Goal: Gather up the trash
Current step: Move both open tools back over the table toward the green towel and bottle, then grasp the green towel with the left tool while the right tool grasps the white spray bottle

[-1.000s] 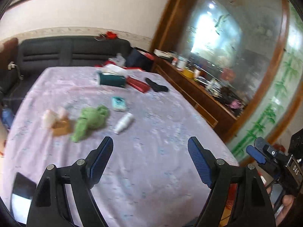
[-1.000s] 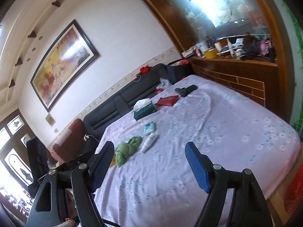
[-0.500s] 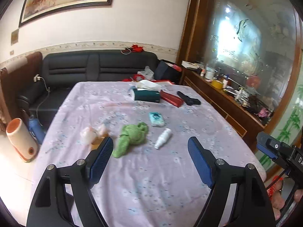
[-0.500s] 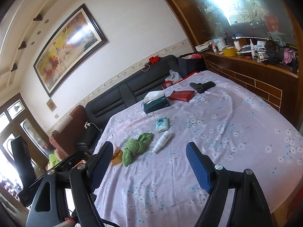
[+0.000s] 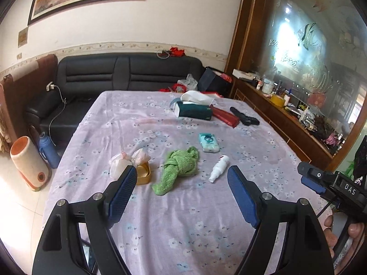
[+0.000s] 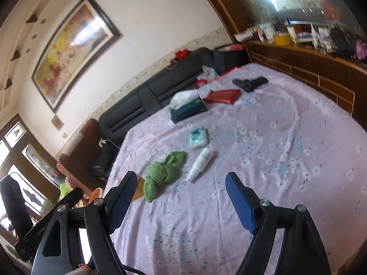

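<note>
Both claws hang over the near edge of the table (image 5: 183, 240), which is covered in a lilac flowered cloth. The left gripper (image 5: 179, 197) stands with its blue pads wide apart and nothing between them; the right gripper (image 6: 176, 201) is the same, spread and empty.

Take the green rag (image 5: 180, 168) as the marker, lying bunched near the middle of the cloth. Just left of it sits a small yellow dish (image 5: 143, 174), touching two crumpled plastic wrappers (image 5: 128, 159) at its far side. Only the left view shows those wrappers clearly; in the right view a pad hides them and only an orange sliver of the dish peeks out. Just right of the rag lies a white spray bottle (image 5: 219, 168) on its side. Behind the rag, slightly right, is a teal wipes pack (image 5: 208, 142).

Well beyond the rag, a dark green tissue box (image 5: 195, 111) with a white tissue poking out, then a red pouch (image 5: 226, 116) beside it, and a black object (image 5: 245, 116) farther right.

The left view alone catches a hand (image 5: 344, 236) on the other gripper's handle at the right edge, and an orange-and-white heater (image 5: 27, 162) on the floor left of the table. Past the table stands a black sofa (image 5: 128, 73).
</note>
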Demonstrator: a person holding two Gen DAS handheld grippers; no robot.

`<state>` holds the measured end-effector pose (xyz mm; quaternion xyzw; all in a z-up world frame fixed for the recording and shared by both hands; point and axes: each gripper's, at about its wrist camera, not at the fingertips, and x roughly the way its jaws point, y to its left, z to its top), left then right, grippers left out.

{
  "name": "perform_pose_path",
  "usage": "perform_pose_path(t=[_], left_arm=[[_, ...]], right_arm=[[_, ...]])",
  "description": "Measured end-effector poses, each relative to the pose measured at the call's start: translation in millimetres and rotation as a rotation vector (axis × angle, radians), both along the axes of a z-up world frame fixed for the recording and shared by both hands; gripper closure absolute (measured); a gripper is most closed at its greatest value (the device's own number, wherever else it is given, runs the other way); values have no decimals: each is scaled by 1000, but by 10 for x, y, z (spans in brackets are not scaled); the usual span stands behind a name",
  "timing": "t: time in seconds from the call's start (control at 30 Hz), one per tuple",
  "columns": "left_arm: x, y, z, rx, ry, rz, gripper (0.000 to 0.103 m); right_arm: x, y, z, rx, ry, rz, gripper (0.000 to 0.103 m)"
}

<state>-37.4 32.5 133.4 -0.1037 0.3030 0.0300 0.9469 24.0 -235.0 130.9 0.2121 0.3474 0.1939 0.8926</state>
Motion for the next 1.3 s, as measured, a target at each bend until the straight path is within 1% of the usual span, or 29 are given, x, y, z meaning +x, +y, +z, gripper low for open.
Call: perform_pose_path(t=[0.17, 0.3, 0.4, 0.47, 0.57, 0.63, 0.7, 0.77, 0.87, 0.93, 1.07, 1.13, 1.17, 1.2, 1.23, 1.27, 1.3], left_arm=[[202, 100, -123, -35, 29, -24, 23], [419, 133, -261, -27, 53, -31, 23], [604, 156, -380, -35, 89, -46, 23], [760, 156, -472, -24, 121, -46, 23], [990, 129, -620, -15, 186, -49, 23], [1138, 99, -718, -15, 217, -71, 23], [1307, 82, -864, -10, 258, -75, 23], [1446, 96, -1010, -22, 300, -72, 23], [1597, 145, -1171, -45, 352, -53, 23], [1628, 166, -1213, -48, 361, -38, 24], [1727, 178, -1298, -59, 379, -41, 24], [1786, 174, -1335, -61, 385, -38, 24], [1815, 172, -1350, -66, 381, -37, 25], [1835, 178, -1363, -75, 376, -34, 30], [1846, 180, -1364, -85, 375, -34, 33], [1855, 179, -1361, -100, 373, -43, 39], [1862, 172, -1359, -112, 370, -56, 47]], right_arm=[[194, 105, -179, 16, 45, 1, 20], [360, 203, -306, 21, 71, 9, 20], [536, 287, -435, 19, 102, 23, 20], [660, 341, -529, 23, 131, 46, 20], [853, 414, -683, 26, 173, 63, 20], [964, 453, -772, 25, 190, 67, 20], [1119, 494, -898, 35, 226, 71, 24], [1312, 545, -1042, 39, 268, 73, 30], [1538, 595, -1203, 46, 317, 69, 32], [1664, 617, -1325, 68, 374, 68, 35], [1816, 706, -1413, 49, 398, 53, 36], [1864, 749, -1432, 40, 408, 49, 40], [1884, 796, -1437, 17, 407, 47, 42], [1894, 831, -1451, 0, 412, 46, 43], [1901, 867, -1487, -12, 419, 50, 47], [1884, 880, -1492, -21, 409, 50, 53], [1865, 903, -1482, -58, 395, 47, 57]])
